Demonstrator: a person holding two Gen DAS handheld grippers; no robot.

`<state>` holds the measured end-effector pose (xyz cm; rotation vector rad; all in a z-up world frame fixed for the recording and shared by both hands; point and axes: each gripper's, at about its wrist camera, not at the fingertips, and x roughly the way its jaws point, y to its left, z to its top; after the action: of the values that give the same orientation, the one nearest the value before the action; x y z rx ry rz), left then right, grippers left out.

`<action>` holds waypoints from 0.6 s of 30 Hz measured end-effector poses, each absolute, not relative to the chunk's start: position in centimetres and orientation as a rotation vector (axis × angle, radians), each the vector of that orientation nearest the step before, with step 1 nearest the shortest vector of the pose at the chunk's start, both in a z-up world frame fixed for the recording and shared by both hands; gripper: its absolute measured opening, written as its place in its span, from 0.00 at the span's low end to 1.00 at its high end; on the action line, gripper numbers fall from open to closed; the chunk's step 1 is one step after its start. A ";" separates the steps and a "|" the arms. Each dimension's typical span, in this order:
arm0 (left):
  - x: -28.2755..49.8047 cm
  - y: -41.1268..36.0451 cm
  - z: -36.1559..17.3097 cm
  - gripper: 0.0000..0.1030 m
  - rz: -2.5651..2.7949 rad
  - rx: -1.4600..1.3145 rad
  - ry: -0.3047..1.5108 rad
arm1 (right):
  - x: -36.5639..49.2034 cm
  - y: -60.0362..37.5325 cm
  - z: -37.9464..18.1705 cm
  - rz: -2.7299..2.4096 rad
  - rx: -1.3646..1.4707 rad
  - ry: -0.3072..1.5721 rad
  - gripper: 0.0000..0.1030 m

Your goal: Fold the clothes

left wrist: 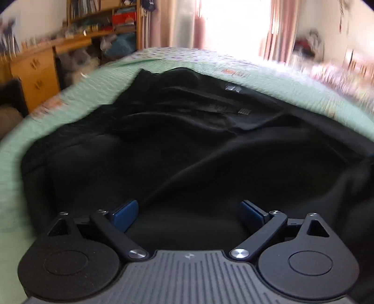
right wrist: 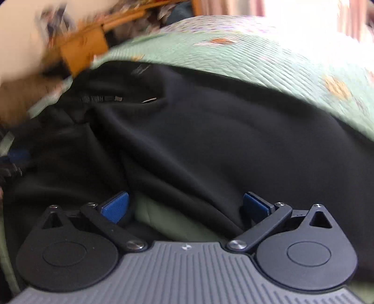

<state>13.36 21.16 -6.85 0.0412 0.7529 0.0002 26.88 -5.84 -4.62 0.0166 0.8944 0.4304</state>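
I am holding two tongs over one black garment (left wrist: pixel 187 145) that is lying spread and rumpled across one bed with a pale green quilted cover (left wrist: pixel 77 93). My left tongs (left wrist: pixel 188 210) are standing wide, two blue pads (left wrist: pixel 124 214) well apart, with nothing pinched between them; black cloth is lying below the gap, and whether the pads are touching it I cannot tell. My right tongs (right wrist: pixel 184 205) are also standing wide, two blue pads (right wrist: pixel 115 207) apart and gripping nothing. Between them I am seeing a small patch of the green cover and a fold of the black cloth running down toward the right-hand pad.

In the left wrist view the garment is filling the middle of the bed, with several long folds crossing it and three small pale marks: one label (left wrist: pixel 232 88) near the far edge and two short ribbed strips nearer the centre. In the right wrist view the same garment (right wrist: pixel 210 140) is bunching at the left, where its folds are meeting, and lying smoother toward the right.

Beyond the bed one wooden desk with drawers (left wrist: pixel 35 72) is standing at the left, one bookshelf (left wrist: pixel 102 16) is rising above it, and pink curtains (left wrist: pixel 175 23) are hanging beside one bright window. Both views are blurring at the edges.
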 end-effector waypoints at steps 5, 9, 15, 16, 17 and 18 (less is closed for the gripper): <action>11.2 20.5 -3.7 0.97 0.030 0.020 0.709 | 20.0 -10.6 -1.6 0.266 -0.019 0.772 1.00; 12.9 13.5 -3.3 0.99 -0.104 0.104 0.756 | 16.4 -6.4 -1.0 0.399 -0.025 0.696 1.00; 12.8 11.0 -5.9 0.99 -0.132 0.120 0.871 | 10.1 -5.2 -5.8 0.382 -0.285 0.698 1.00; 12.1 12.5 -5.9 0.99 -0.122 0.080 0.862 | 8.7 -6.6 -6.3 0.367 -0.302 0.677 1.00; 11.3 13.7 -5.6 0.99 -0.114 0.070 0.849 | 7.8 -8.4 -6.8 0.337 -0.281 0.692 1.00; 10.6 14.5 -5.3 0.99 -0.106 0.075 0.836 | 7.1 -10.4 -7.0 0.298 -0.226 0.712 1.00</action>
<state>10.62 14.53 -5.26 0.0747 0.8362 -0.1056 7.11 -10.40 -6.96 -0.2263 0.7120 0.2984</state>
